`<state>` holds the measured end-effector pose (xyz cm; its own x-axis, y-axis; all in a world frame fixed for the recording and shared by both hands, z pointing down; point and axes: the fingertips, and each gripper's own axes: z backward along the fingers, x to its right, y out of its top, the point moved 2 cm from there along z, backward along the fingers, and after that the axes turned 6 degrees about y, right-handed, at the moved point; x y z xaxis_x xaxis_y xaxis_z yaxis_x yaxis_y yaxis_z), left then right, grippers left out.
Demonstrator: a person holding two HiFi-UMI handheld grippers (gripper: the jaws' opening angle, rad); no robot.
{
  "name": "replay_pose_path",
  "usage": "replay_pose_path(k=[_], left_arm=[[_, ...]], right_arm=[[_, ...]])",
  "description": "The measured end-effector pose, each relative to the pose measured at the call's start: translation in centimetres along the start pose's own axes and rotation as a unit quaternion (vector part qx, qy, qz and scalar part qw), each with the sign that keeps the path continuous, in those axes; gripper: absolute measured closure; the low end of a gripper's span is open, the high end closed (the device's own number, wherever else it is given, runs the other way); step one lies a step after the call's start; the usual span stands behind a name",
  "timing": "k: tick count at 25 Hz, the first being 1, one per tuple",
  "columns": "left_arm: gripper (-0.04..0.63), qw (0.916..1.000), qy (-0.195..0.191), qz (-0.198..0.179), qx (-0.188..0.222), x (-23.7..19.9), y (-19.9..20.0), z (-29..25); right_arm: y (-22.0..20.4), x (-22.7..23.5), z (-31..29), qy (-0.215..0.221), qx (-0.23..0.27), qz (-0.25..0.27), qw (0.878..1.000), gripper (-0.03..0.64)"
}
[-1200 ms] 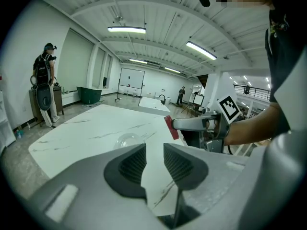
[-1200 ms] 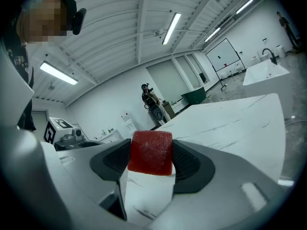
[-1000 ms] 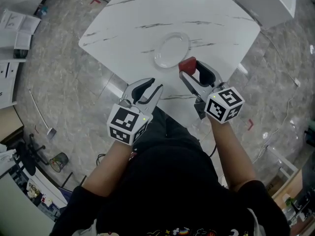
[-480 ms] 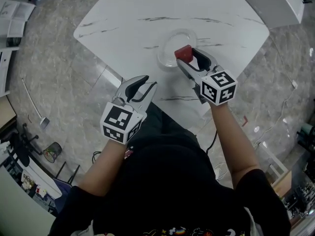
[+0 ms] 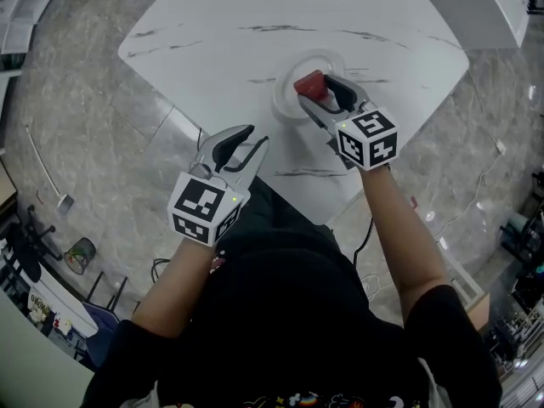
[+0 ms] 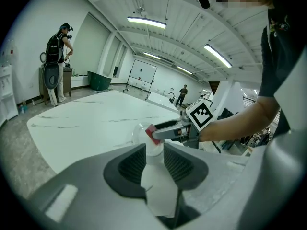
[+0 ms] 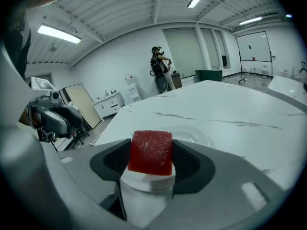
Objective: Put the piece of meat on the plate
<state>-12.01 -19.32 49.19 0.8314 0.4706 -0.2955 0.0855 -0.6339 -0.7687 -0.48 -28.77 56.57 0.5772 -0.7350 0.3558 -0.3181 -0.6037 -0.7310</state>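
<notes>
A clear glass plate (image 5: 325, 65) lies on the white marble table (image 5: 246, 15). My right gripper (image 5: 311, 88) is shut on the red cube of meat (image 5: 308, 83) and holds it over the plate's near part. In the right gripper view the meat (image 7: 151, 151) sits between the pads, and the plate (image 7: 194, 136) lies just beyond and below it. My left gripper (image 5: 249, 139) hovers over the table's near edge, left of the plate, jaws slightly apart and empty. From the left gripper view (image 6: 154, 158) I see the meat (image 6: 150, 133) over the plate (image 6: 137, 130).
The table's near edge (image 5: 289, 195) runs close to the person's body. A small bin (image 5: 79, 253) and papers (image 5: 17, 8) lie on the floor at left. A person (image 7: 159, 69) stands beyond the table's far side, near white cabinets (image 7: 109, 103).
My right gripper has carried the meat forward and left, from beside the plate's near rim to over the plate. The left gripper has stayed about where it was.
</notes>
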Motion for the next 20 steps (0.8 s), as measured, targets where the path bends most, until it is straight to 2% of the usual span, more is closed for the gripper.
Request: replay_pose_path(k=[9, 20], left_arm=[[0.377, 0.9998, -0.002, 0.016, 0.010, -1.4, 0.2, -0.6], [0.377, 0.9998, -0.002, 0.017, 0.012, -2.3, 0.4, -0.8]], right_arm=[[-0.5, 0.3, -1.6, 0.000, -0.070, 0.041, 0.997, 0.327], [-0.3, 0.7, -2.6, -0.003, -0.125, 0.086, 0.988, 0.327]])
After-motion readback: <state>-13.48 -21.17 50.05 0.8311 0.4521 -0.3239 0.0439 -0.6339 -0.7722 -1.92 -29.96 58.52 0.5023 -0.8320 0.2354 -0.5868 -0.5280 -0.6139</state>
